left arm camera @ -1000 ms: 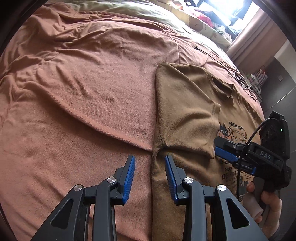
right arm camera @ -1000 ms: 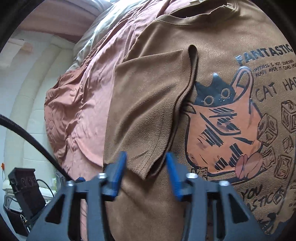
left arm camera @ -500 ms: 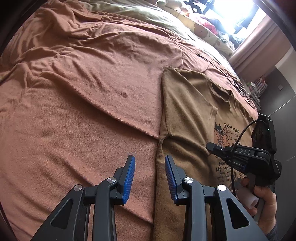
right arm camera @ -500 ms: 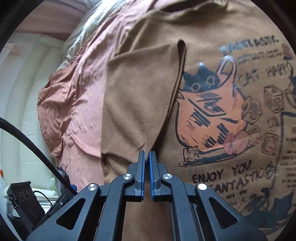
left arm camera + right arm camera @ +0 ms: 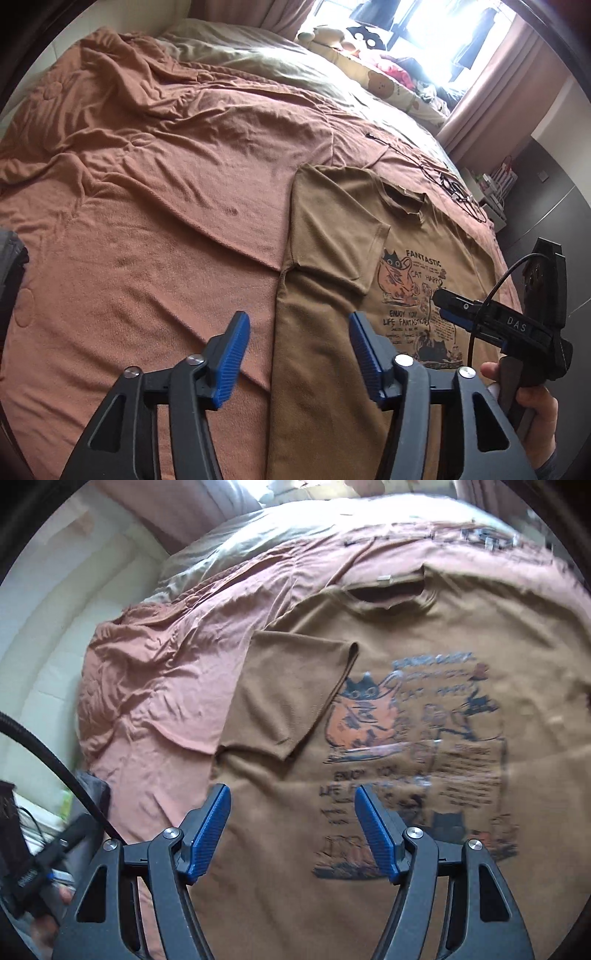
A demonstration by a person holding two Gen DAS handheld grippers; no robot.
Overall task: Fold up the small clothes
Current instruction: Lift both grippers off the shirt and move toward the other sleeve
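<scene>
left gripper [image 5: 295, 354] is hovering, jaws spread wide, straddling the T-shirt's [image 5: 325, 369] left edge | right gripper [image 5: 293, 825] is hanging above the lower print, jaws apart, gripping nothing | T-shirt is lying flat on the rust blanket [image 5: 166, 206], one sleeve [image 5: 288, 698] folded inward | pillows [image 5: 384, 81] are sitting far off by the window

One brown short-sleeved cotton T-shirt with a cat print [image 5: 332, 295] lies on one rust-coloured bedspread [image 5: 166, 184]. One olive-green duvet [image 5: 258, 55] covers the far part of the bed. Two black handheld grippers are in view, the left gripper [image 5: 295, 354] and the right gripper [image 5: 293, 829], each with two blue-padded fingers [image 5: 231, 354]. One cream bear-print pillow [image 5: 388, 86] sits by the window.
</scene>
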